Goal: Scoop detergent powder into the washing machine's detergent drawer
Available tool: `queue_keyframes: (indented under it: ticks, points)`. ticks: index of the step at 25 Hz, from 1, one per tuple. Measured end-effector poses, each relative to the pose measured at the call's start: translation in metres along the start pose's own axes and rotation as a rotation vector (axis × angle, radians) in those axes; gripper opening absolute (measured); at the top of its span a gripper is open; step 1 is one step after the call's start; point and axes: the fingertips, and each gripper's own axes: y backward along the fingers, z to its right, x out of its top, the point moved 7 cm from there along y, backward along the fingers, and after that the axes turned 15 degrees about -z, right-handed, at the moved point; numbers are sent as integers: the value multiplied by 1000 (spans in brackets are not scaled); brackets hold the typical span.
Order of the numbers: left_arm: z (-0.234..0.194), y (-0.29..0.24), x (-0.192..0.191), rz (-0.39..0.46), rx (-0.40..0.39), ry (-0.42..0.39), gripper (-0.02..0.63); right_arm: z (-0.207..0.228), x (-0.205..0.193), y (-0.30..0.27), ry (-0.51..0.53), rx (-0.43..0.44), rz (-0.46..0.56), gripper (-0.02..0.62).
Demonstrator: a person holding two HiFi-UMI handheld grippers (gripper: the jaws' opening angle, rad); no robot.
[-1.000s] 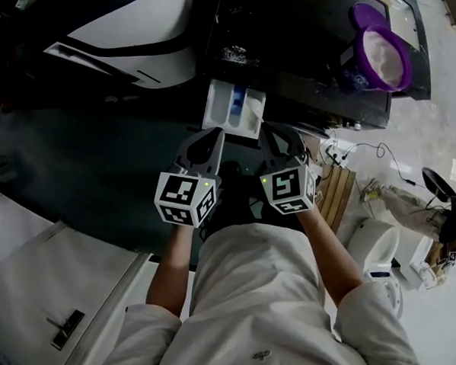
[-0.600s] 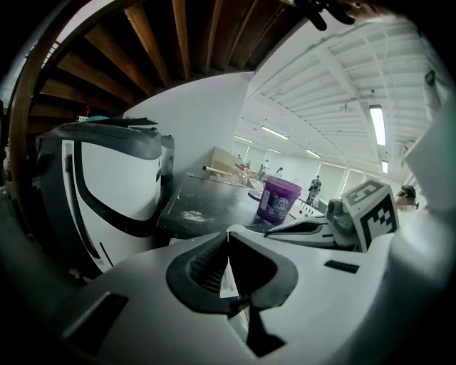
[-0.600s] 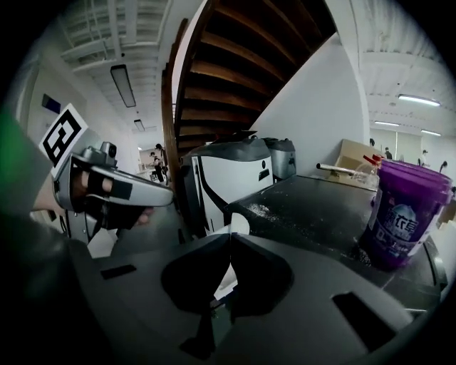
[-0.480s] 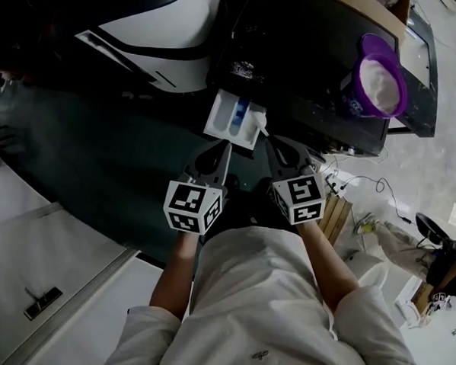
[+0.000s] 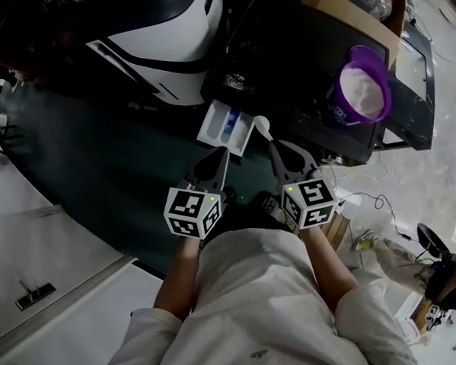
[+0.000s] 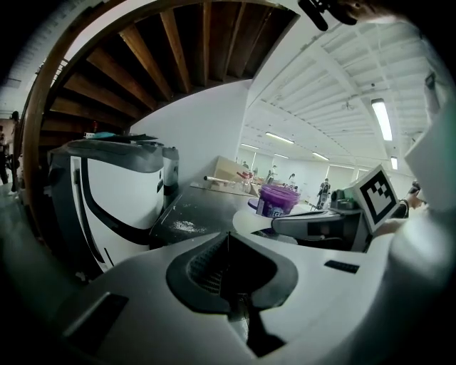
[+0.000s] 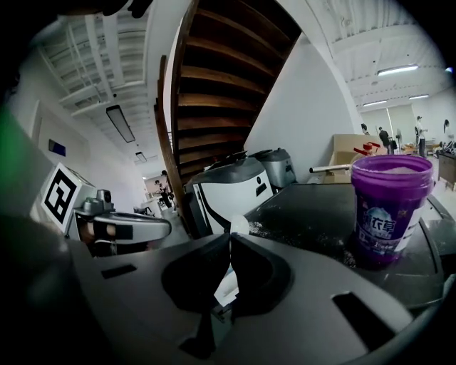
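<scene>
Scoop at the drawer's right edge

Washing machine [image 5: 288, 73] ahead, purple tub [image 5: 360, 92] up right on top. The open drawer [image 5: 210, 128] lies just left of the scoop [image 5: 262, 127], which points forward, pinched in the right gripper [image 5: 278, 148]. The left gripper [image 5: 223, 152] is pressed together, empty.

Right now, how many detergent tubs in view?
1. The purple tub stands open on the dark machine top, right of the pulled-out drawer and beyond the scoop in the right gripper. Others could be hidden out of frame.
</scene>
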Motion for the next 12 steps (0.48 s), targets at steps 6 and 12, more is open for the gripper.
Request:
queue_keyframes:
  ticks: [6, 12]
  points:
    - [20, -3, 6, 23, -1, -11, 20, 19, -1, 31, -47, 1, 42, 9]
    - [36, -4, 11, 34, -19, -37, 20, 28, -2, 53, -76, -16, 80, 9]
